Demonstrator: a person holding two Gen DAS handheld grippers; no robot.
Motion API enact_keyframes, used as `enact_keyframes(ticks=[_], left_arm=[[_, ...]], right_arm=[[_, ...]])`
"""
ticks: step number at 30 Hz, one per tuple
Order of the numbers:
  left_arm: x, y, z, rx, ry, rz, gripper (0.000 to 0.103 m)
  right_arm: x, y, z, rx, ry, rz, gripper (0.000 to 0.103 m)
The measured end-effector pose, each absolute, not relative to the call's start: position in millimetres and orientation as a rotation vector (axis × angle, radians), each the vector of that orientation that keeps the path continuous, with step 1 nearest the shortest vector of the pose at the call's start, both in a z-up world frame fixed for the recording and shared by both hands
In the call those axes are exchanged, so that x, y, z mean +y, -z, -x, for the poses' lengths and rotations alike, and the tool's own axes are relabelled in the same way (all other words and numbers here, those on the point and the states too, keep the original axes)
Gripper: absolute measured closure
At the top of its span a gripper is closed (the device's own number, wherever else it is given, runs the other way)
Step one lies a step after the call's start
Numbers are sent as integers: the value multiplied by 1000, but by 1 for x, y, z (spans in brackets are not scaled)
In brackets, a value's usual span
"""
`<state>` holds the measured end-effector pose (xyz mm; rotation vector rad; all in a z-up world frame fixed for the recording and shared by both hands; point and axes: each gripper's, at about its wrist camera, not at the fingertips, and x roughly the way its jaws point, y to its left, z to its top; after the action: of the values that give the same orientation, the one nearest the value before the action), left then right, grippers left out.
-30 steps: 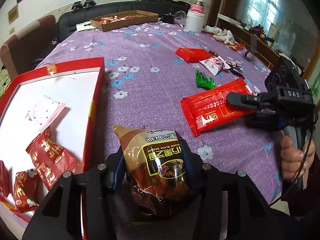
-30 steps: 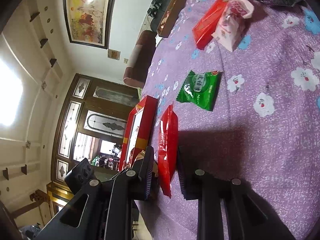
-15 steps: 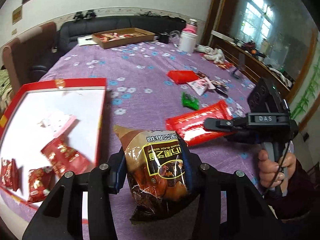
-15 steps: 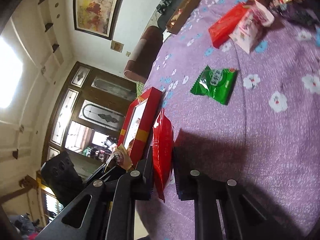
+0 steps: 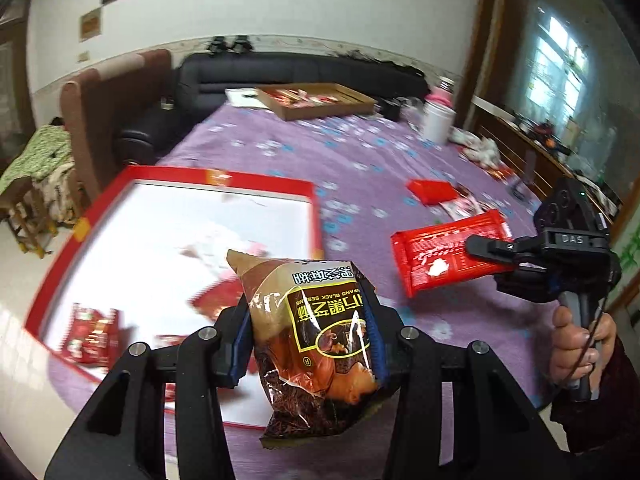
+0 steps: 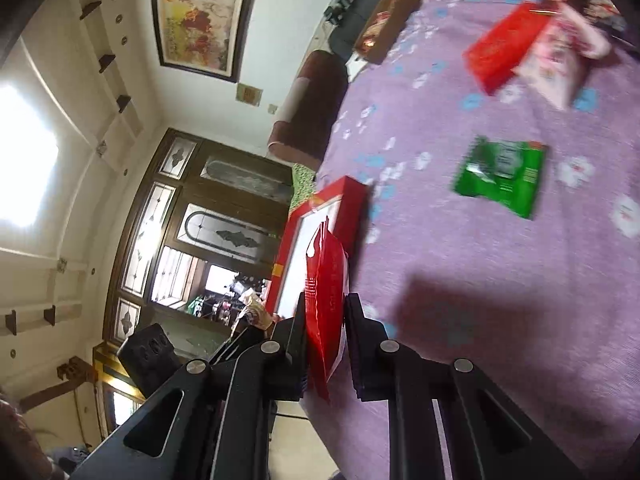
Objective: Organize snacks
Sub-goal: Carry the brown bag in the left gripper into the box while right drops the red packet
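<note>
My left gripper (image 5: 308, 332) is shut on a brown black-sesame snack bag (image 5: 316, 340), held in the air over the near right corner of the red box (image 5: 316, 216) with its white inside. My right gripper (image 6: 326, 320) is shut on a flat red snack packet (image 6: 326, 280), lifted off the purple flowered cloth; in the left wrist view that red packet (image 5: 436, 256) hangs to the right of the box from the right gripper (image 5: 480, 246), with a hand on the handle. Several small red packets (image 5: 92, 336) lie inside the box.
On the cloth lie a green packet (image 6: 502, 176), a red packet (image 6: 500, 46) and a pink-white packet (image 6: 556, 66). A brown cardboard tray (image 5: 316, 102) of snacks and a white jar (image 5: 436, 118) stand at the far end. A sofa and armchair stand beyond the table.
The right gripper closed on the red packet and lifted it off the cloth. The left gripper rose with the brown bag and shifted left over the box's corner.
</note>
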<state>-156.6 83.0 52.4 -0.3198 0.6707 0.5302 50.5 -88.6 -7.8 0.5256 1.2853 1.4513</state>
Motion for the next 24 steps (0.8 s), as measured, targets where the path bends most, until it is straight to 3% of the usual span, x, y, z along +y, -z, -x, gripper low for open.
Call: enact_keyframes(ticks=[16, 24], left_arm=[[139, -70, 196, 574, -752, 332, 58], [162, -53, 194, 617, -876, 343, 58]], right_arm=[[56, -29, 23, 1257, -1643, -334, 87], [94, -42, 67, 1113, -1659, -110, 86]])
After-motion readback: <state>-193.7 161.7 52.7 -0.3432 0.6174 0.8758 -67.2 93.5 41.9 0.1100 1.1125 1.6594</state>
